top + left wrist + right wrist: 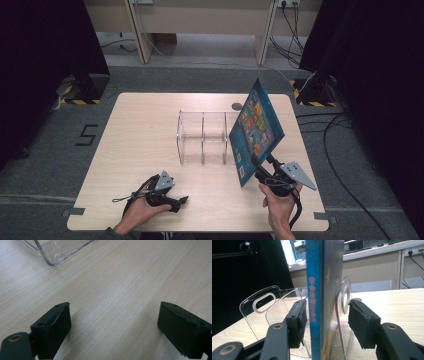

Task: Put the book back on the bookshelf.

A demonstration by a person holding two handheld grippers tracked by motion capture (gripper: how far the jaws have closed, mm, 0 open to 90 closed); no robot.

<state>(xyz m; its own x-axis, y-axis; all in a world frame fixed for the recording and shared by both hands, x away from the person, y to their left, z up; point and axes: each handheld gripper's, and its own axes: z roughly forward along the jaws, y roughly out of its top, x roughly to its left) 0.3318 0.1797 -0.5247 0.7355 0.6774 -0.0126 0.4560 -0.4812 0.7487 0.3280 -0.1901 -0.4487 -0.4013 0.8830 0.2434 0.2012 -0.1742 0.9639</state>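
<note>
1. Far left first: the left gripper (181, 200) sits low over the pale wooden surface (140, 125) near its front edge, in the person's left hand (142, 207). In the left gripper view its fingers (53, 327) are wide apart with nothing but bare wood between them. Loads of free room around it; the stretch of surface to its left and ahead is bare.

2. Middle: a clear plastic divided organiser rack (202, 137) stands around the centre of the surface, its slots open at the top. A corner of it peeks into the top left of the left gripper view, well apart from those fingers.

3. Right of that: a thin blue book with a colourful picture cover (256, 131) is up in the air, tilted, just at the rack's right end. Its long axis runs from the lower near corner up and away toward the far edge, cover facing right and up.

4. The right gripper (264, 168), in the right hand (277, 202), has the book by its lower edge. In the right gripper view the spine stands upright between the fingers (298, 323). The left one presses the spine; I can't tell whether the right one touches the cover.

5. Past the book there's only a narrow strip of surface before the right edge.
</note>
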